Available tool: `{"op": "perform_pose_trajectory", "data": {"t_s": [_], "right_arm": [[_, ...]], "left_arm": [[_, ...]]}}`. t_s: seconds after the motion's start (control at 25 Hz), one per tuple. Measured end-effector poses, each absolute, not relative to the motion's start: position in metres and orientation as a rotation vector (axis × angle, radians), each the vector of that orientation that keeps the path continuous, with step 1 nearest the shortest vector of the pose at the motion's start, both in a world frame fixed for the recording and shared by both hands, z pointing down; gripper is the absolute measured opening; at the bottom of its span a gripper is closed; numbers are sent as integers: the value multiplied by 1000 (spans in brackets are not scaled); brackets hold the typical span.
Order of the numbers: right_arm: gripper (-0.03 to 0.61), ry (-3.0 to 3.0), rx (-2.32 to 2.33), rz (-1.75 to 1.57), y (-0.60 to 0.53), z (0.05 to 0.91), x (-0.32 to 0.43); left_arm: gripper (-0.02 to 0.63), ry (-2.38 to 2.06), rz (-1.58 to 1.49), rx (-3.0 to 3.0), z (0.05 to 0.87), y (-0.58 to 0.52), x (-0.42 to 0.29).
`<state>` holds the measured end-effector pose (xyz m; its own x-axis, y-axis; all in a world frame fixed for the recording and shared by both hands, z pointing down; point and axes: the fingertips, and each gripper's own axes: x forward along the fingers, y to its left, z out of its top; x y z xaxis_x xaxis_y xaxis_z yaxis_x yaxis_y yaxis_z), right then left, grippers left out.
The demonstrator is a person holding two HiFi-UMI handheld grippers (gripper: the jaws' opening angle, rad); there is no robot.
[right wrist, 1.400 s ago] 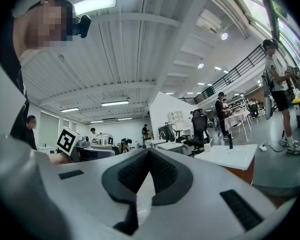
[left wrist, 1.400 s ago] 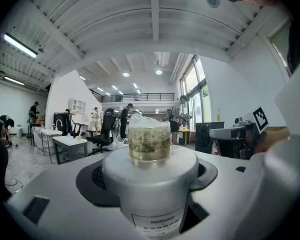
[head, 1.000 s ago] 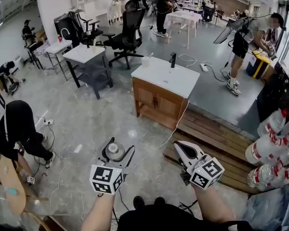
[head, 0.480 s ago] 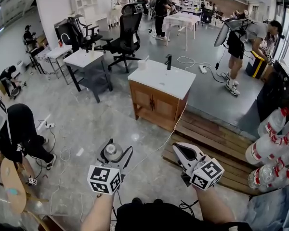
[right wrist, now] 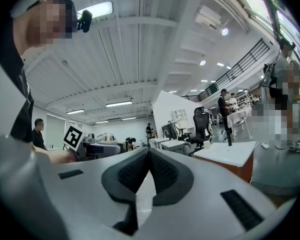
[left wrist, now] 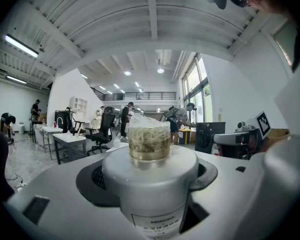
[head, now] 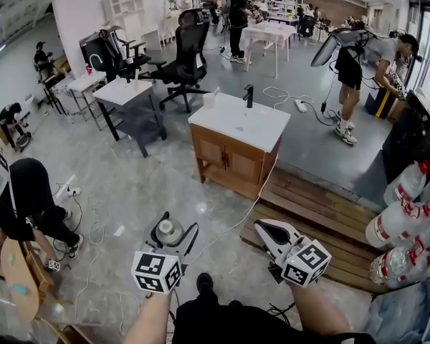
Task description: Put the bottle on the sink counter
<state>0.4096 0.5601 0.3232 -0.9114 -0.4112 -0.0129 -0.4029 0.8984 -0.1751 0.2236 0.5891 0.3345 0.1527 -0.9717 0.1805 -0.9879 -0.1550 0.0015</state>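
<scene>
My left gripper [head: 173,229] is shut on a small white bottle [head: 170,231] with a clear cap; in the left gripper view the bottle [left wrist: 151,179] stands upright between the jaws, its clear top holding something pale yellow. My right gripper [head: 267,229] is shut with nothing in it, its pads meeting at the tips [right wrist: 148,156]. Both are held low in front of me above the grey floor. The sink counter [head: 238,121], a white top on a wooden cabinet with a black tap [head: 249,94], stands a few steps ahead, slightly right.
A wooden pallet [head: 322,217] lies right of the cabinet, with large water bottles [head: 401,224] at the far right. A cable [head: 252,199] runs from the cabinet across the floor. A crouching person [head: 25,192] is at left. Tables, an office chair [head: 183,52] and standing people are behind.
The sink counter has drifted a little left and nearer in the head view. Both grippers keep their hold and stay low in front of me.
</scene>
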Motion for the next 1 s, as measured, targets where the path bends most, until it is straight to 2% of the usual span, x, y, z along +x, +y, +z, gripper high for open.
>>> {"op": "perform_pose_trajectory", "data": {"t_s": [0.44, 1.0], "right_arm": [[15, 3050, -668, -273, 504, 332, 367], [15, 3082, -696, -299, 386, 327, 228]], "left_arm": [[337, -1946, 167, 2298, 346, 530, 180], [337, -1929, 166, 2341, 339, 407, 47]]}}
